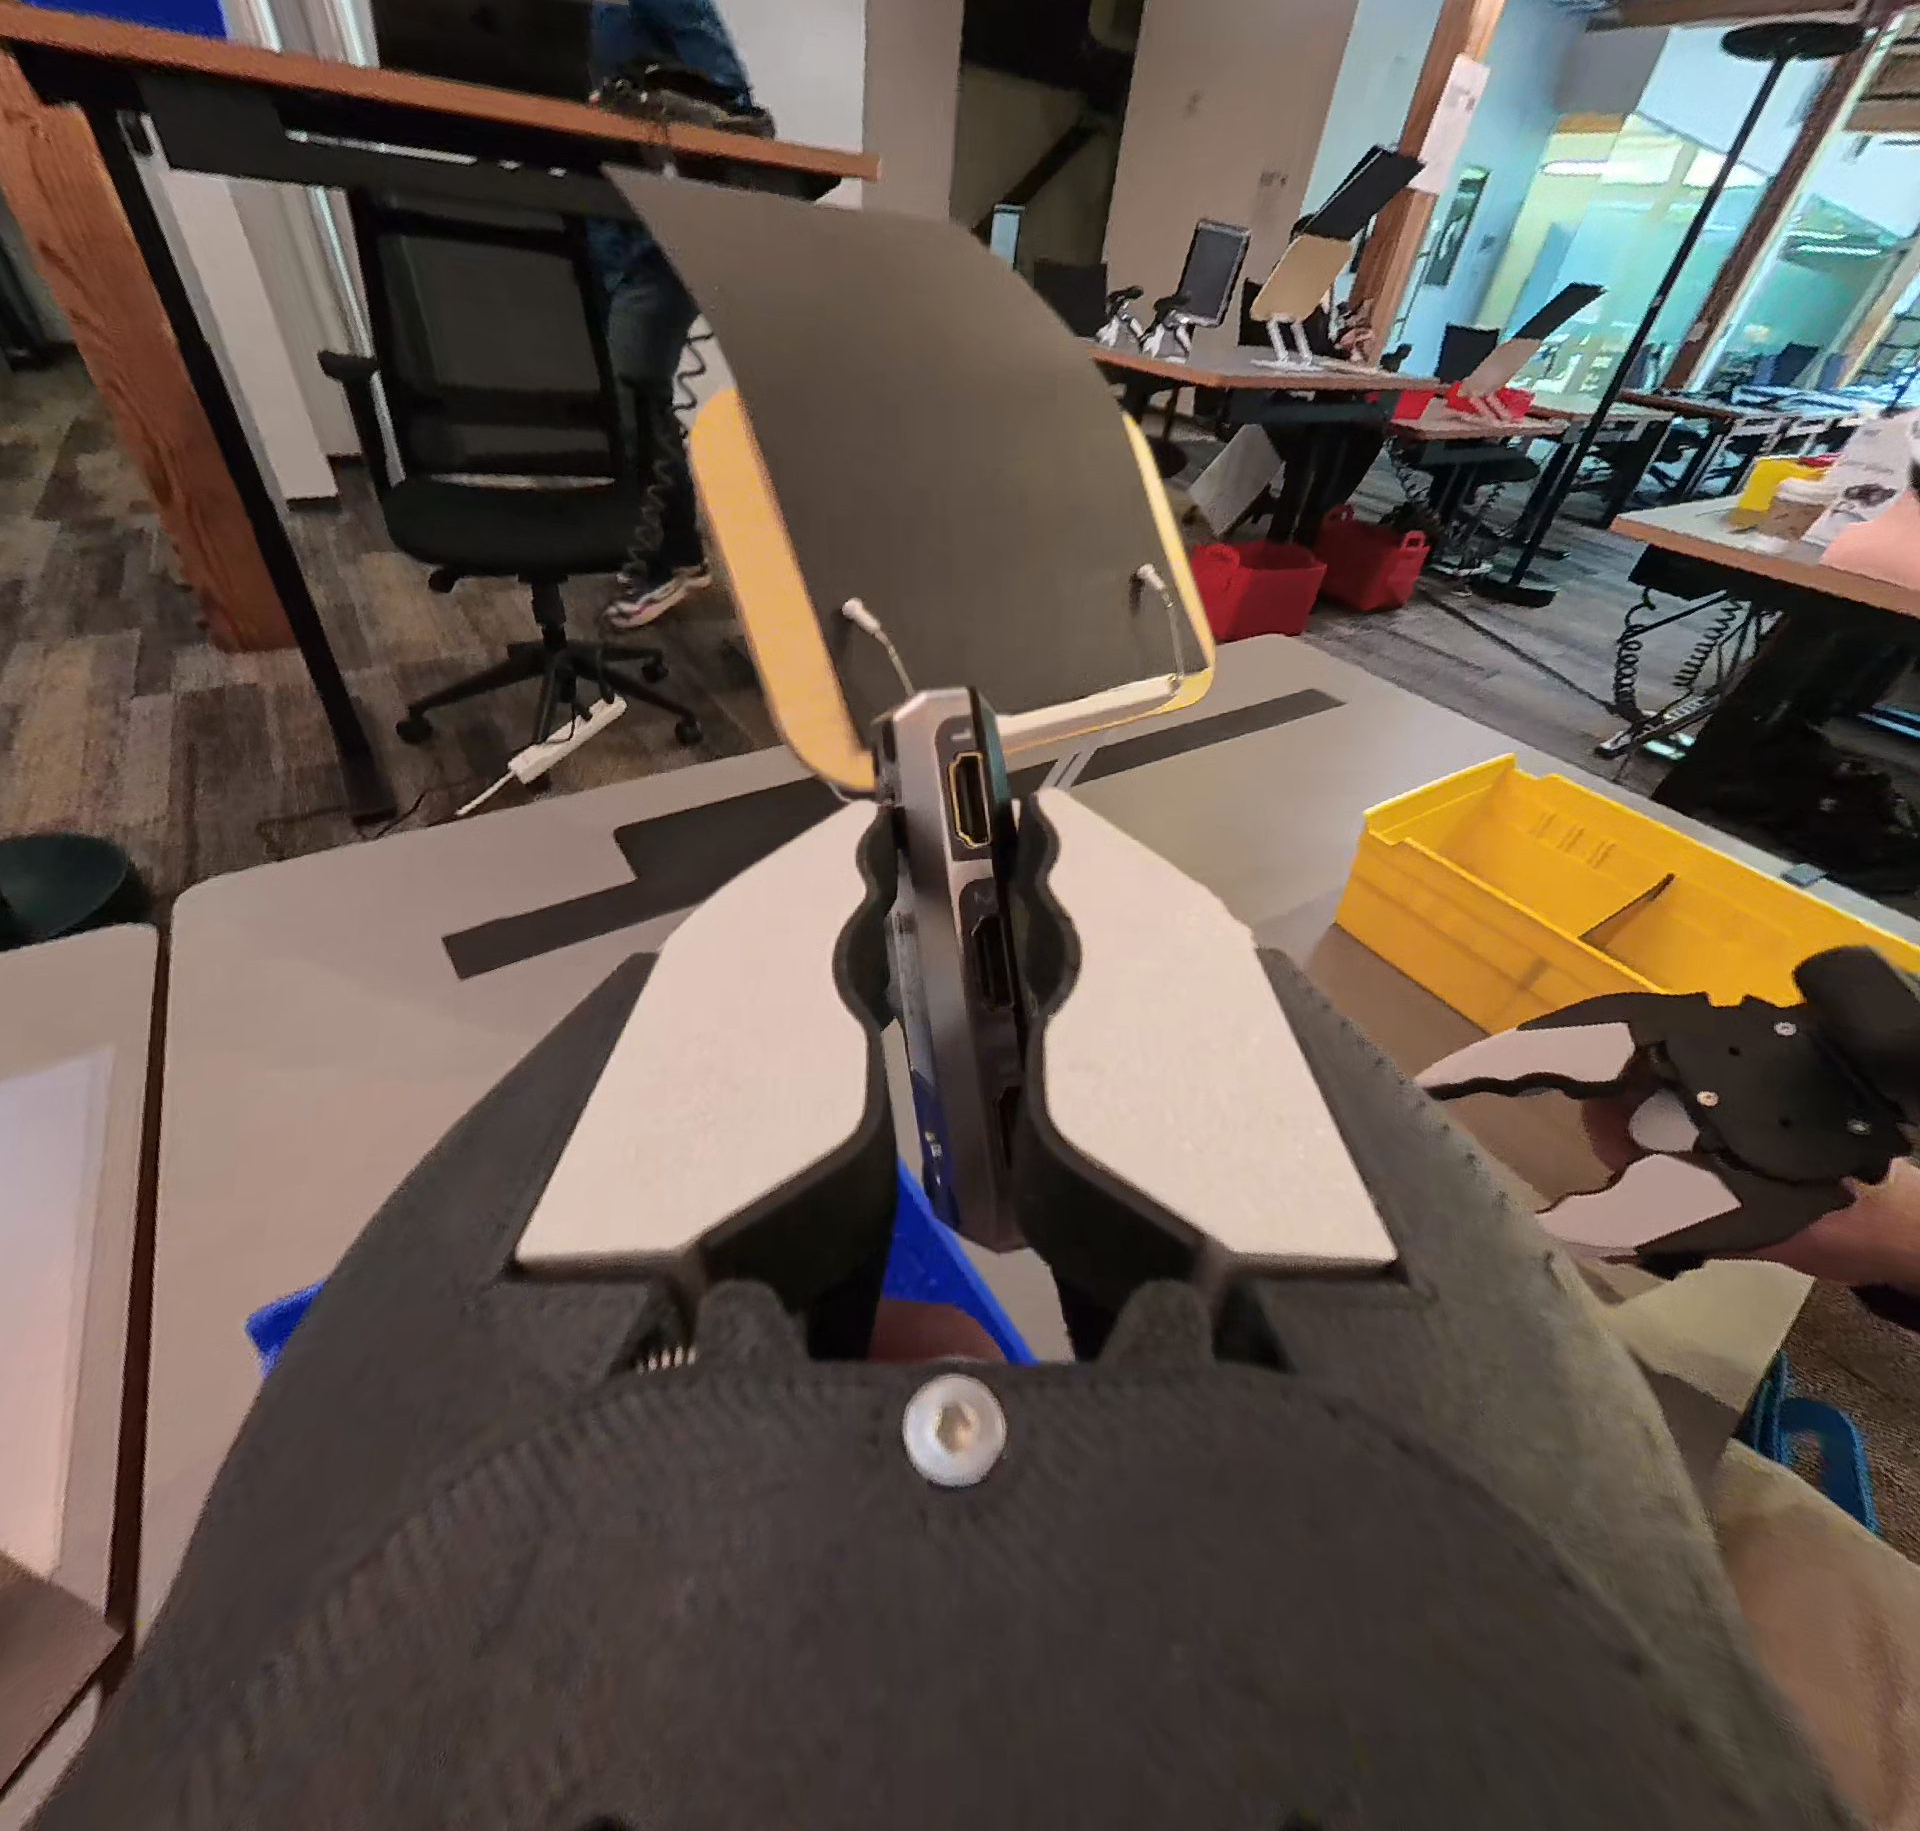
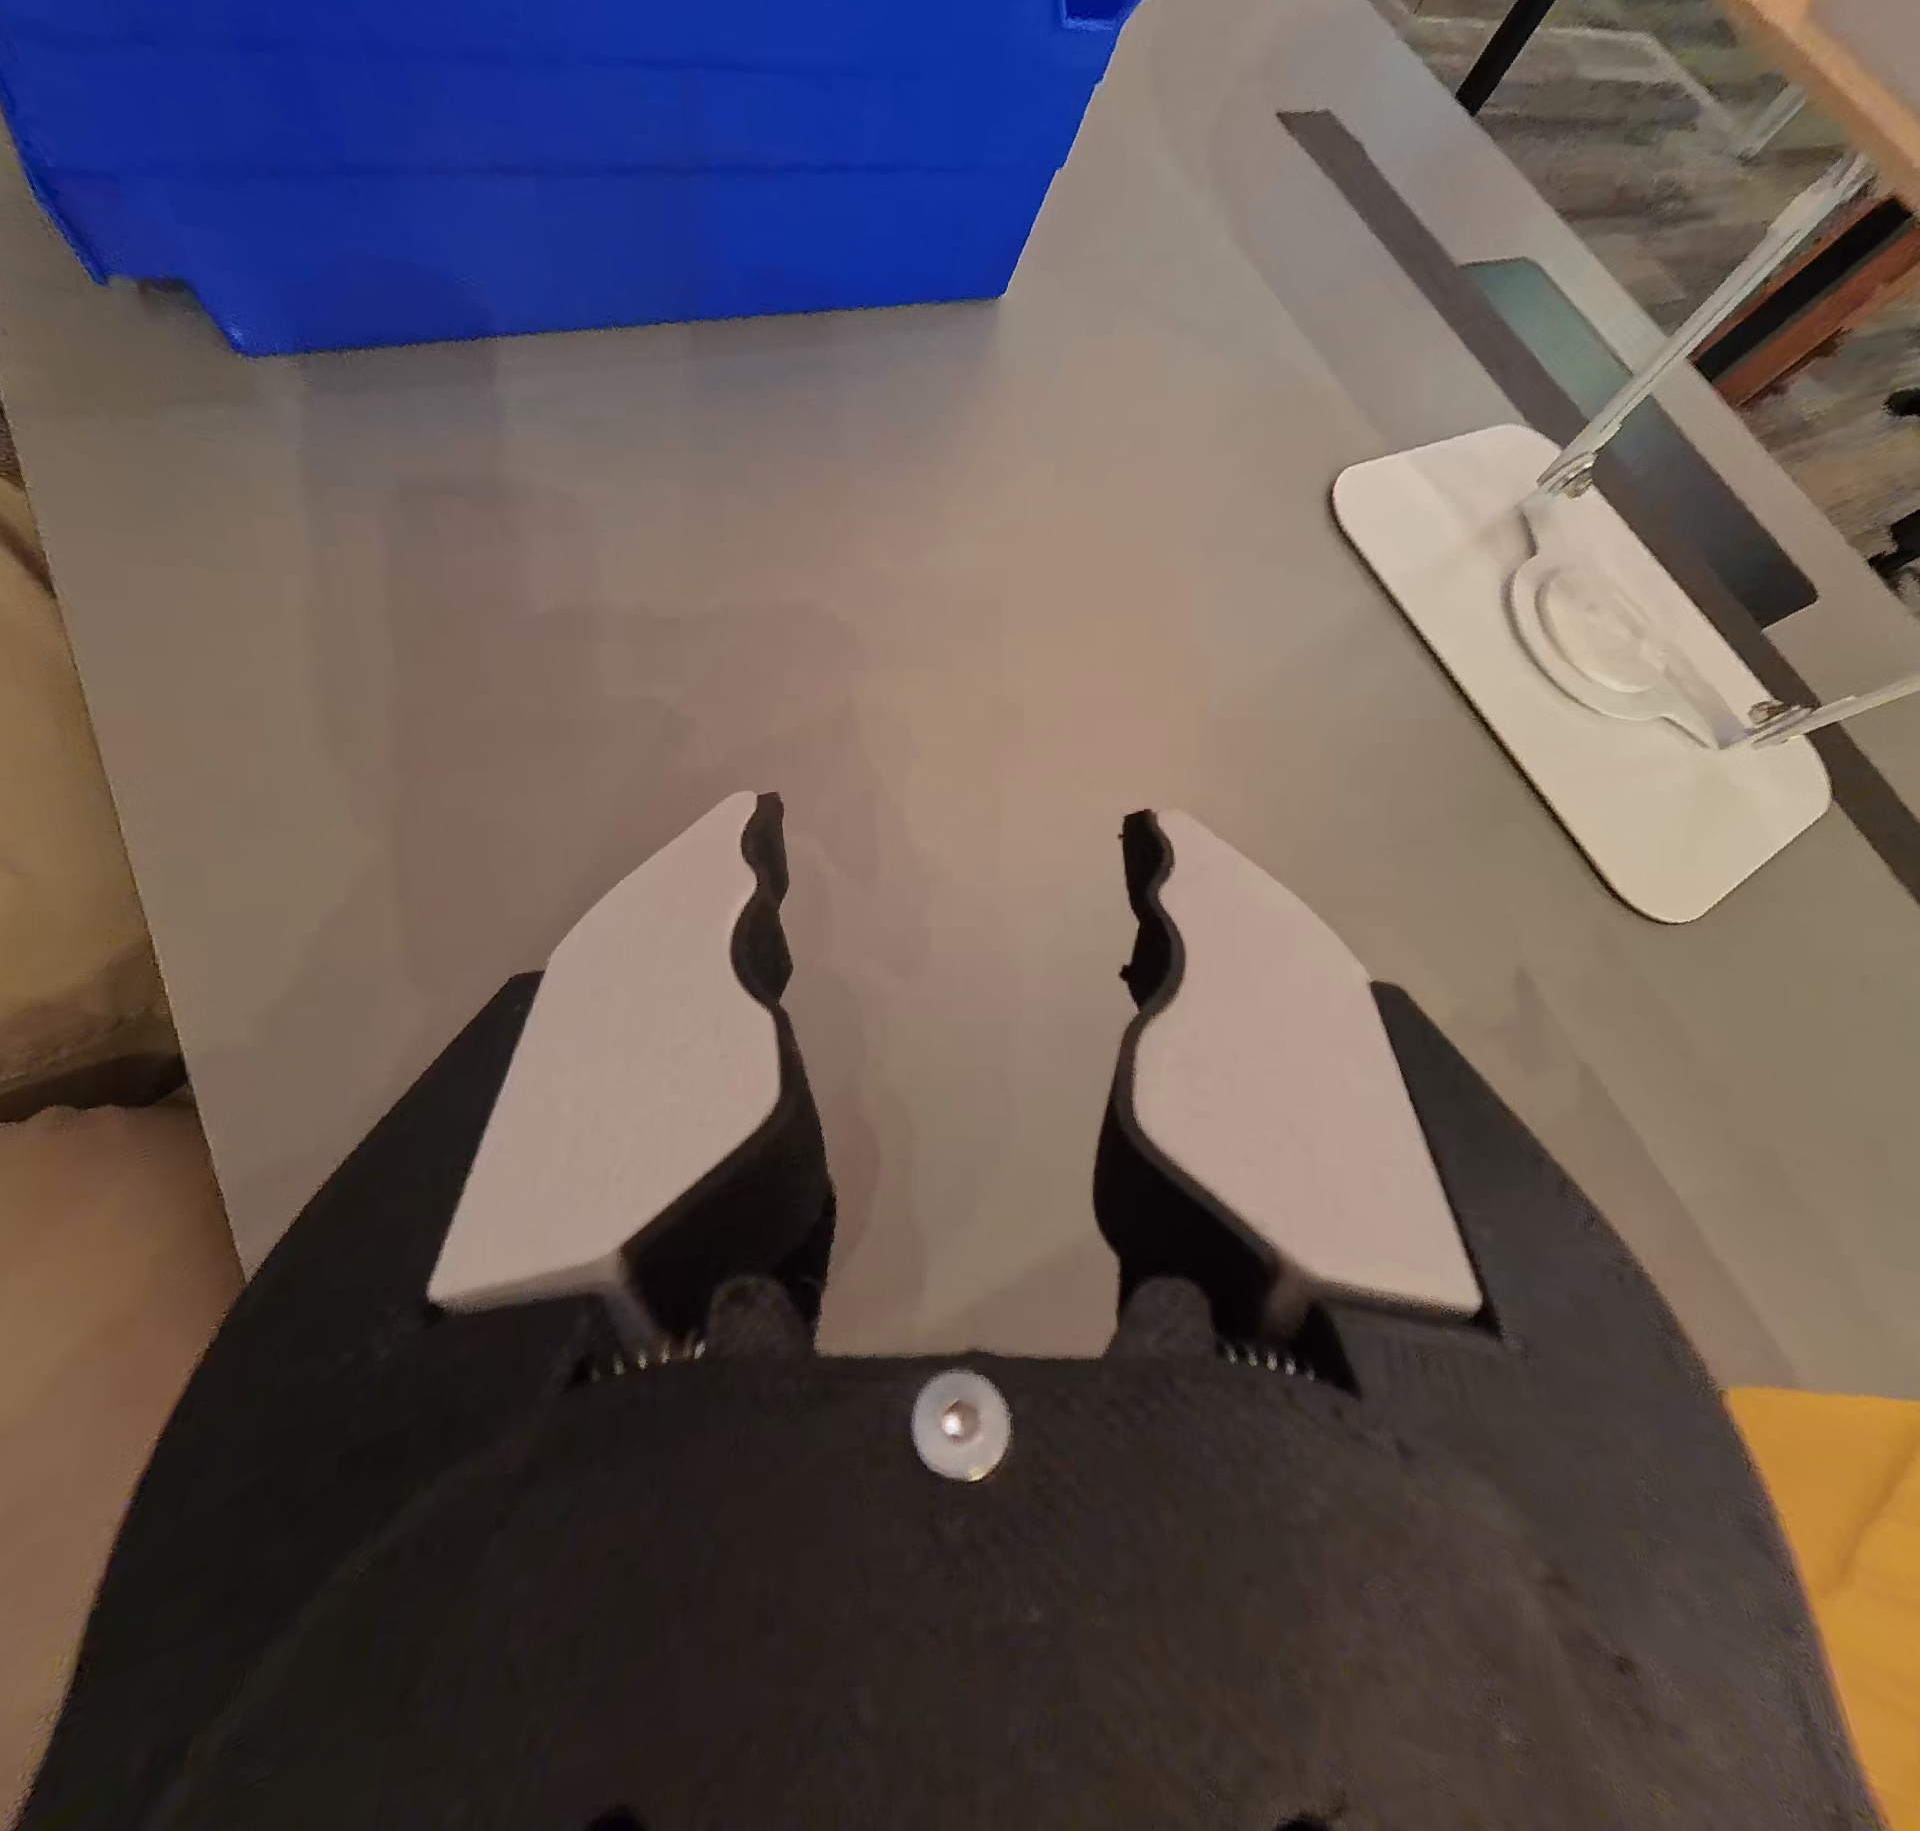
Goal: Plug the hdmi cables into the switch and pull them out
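My left gripper (image 1: pixel 951 846) is shut on the grey HDMI switch (image 1: pixel 961 960) and holds it on edge above the grey table (image 1: pixel 343 1002). Several empty ports on the switch's narrow side face the camera. No cable is in any port. My right gripper (image 2: pixel 951 815) is open and empty above the bare table (image 2: pixel 935 555). It also shows in the left wrist view (image 1: pixel 1496 1147) at the right, open, held in a person's hand. No HDMI cable is in view.
A yellow bin (image 1: pixel 1558 898) stands on the table at the right in the left wrist view. A blue bin (image 2: pixel 540 129) stands at the far left in the right wrist view. A stand with a white base (image 2: pixel 1558 669) holds a black panel (image 1: pixel 914 451) at the table's far edge. My right fingertips sit around 35 cm from my left ones.
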`<state>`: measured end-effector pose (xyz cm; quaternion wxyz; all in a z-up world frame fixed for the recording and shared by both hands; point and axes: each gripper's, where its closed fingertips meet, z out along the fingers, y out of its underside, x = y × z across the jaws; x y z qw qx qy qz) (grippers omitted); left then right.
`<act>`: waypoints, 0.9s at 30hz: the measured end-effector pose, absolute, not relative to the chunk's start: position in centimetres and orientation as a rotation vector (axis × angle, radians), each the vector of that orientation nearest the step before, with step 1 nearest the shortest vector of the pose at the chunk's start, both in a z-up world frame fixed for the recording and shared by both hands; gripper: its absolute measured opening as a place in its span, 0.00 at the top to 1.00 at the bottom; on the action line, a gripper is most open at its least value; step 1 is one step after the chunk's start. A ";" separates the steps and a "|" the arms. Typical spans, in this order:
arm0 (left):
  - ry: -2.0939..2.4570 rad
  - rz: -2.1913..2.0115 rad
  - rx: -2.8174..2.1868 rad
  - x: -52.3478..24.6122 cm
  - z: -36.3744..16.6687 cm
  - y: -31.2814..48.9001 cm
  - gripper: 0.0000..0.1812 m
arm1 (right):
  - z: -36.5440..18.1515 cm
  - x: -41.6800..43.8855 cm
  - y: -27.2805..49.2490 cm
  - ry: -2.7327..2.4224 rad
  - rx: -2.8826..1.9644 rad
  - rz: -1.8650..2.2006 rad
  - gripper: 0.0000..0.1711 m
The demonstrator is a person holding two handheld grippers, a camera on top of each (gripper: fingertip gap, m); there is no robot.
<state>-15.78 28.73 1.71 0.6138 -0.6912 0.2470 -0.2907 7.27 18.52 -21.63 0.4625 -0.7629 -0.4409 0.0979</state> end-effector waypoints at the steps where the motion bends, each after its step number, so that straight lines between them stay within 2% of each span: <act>1: 0.576 -0.678 -1.581 -15.3 2.3 28.4 0.88 | -21.4 7.2 18.5 -1.083 -1.862 0.230 0.63; 10: 0.631 -0.809 -1.457 -8.7 6.2 24.9 0.88 | -17.0 7.1 18.5 -1.030 -1.651 0.074 0.61; 16: 0.722 -0.916 -1.462 -1.6 4.9 21.9 0.88 | -11.9 7.1 17.5 -0.975 -1.412 -0.122 0.61; 23: 0.808 -1.042 -1.510 5.6 2.1 19.6 0.89 | -9.9 8.0 17.6 -0.892 -1.361 -0.243 0.53; 27: 0.823 -1.135 -1.566 8.4 -0.8 18.5 0.89 | -9.9 9.6 18.3 -0.844 -1.400 -0.282 0.53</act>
